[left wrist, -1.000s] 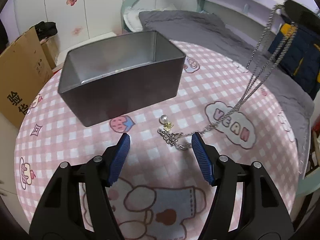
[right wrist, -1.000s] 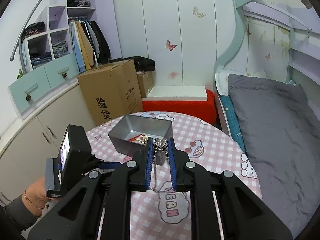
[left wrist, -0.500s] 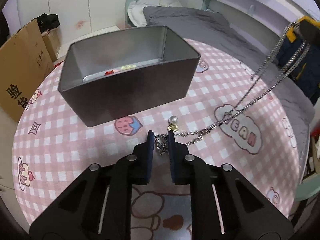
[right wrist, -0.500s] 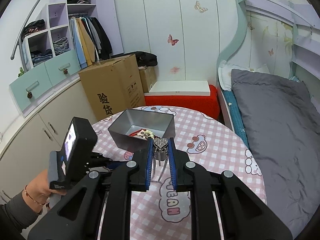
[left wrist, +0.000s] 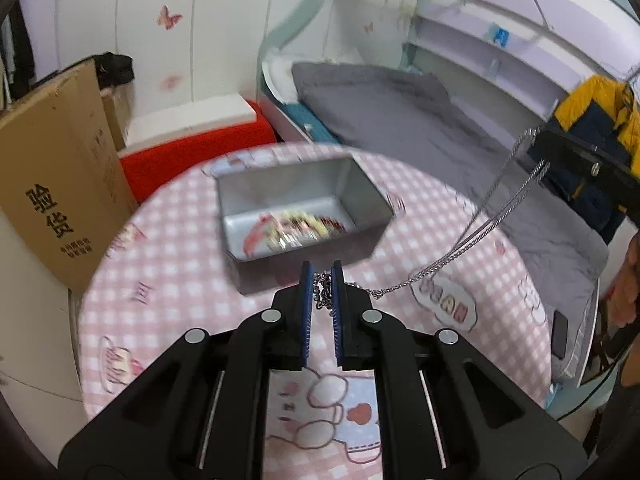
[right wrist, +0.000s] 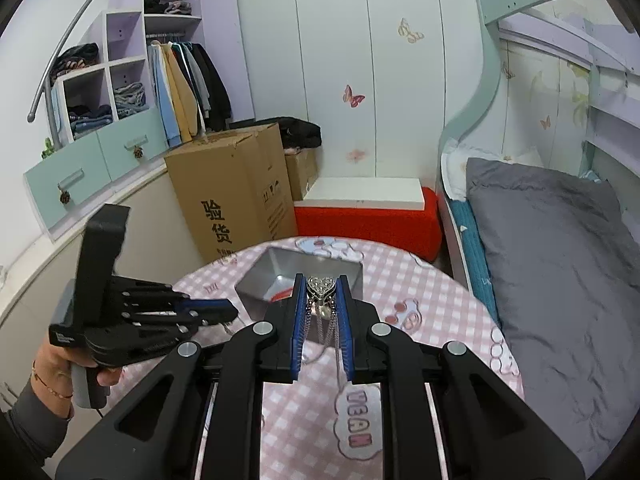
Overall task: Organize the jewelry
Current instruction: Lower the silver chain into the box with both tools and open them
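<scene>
Between both claws, necklace [left wrist: 472,240] taut

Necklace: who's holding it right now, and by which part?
Both. The left hand-held gripper is shut on the bunched clasp end of the necklace; the right hand-held gripper is shut on its heart pendant end. The chain spans between them.

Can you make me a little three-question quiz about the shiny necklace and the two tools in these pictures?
1. True or false: the left tool is shut on the necklace chain.
2. What shape is the pendant gripped in the right tool?
3. Where is the metal tin? A) on the bed B) on the checked tablecloth C) on the cardboard box

Key
1. True; the chain stretches from one tool to the other.
2. A heart.
3. B
</scene>
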A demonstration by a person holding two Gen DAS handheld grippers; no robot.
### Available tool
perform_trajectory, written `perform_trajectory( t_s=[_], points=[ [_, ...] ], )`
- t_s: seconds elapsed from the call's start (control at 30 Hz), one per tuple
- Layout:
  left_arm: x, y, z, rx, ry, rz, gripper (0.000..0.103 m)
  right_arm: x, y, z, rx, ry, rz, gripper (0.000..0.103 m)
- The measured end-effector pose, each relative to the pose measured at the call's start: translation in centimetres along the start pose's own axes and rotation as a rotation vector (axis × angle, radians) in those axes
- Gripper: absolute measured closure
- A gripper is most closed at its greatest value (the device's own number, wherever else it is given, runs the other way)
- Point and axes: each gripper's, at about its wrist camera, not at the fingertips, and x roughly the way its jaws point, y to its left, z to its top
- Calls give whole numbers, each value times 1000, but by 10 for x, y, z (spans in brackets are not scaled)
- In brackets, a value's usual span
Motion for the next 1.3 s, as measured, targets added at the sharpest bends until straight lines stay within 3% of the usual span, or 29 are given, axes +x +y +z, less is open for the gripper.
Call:
perform_trajectory(
  t_s=[0.2,0.43,0.87,1.3],
  points=[
    [-15,9,30,-14,-53,30,94,9,12,32,-24,-35,3,90],
    [1,18,47,-21,-37,36,94,33,23,62,-47,-58,8,90],
    [60,14,36,38,48,118,94,120,0,7,20,148,3,90],
    [65,11,38,32,52,136,93,127,-3,-4,43,190,7,90]
  ],
)
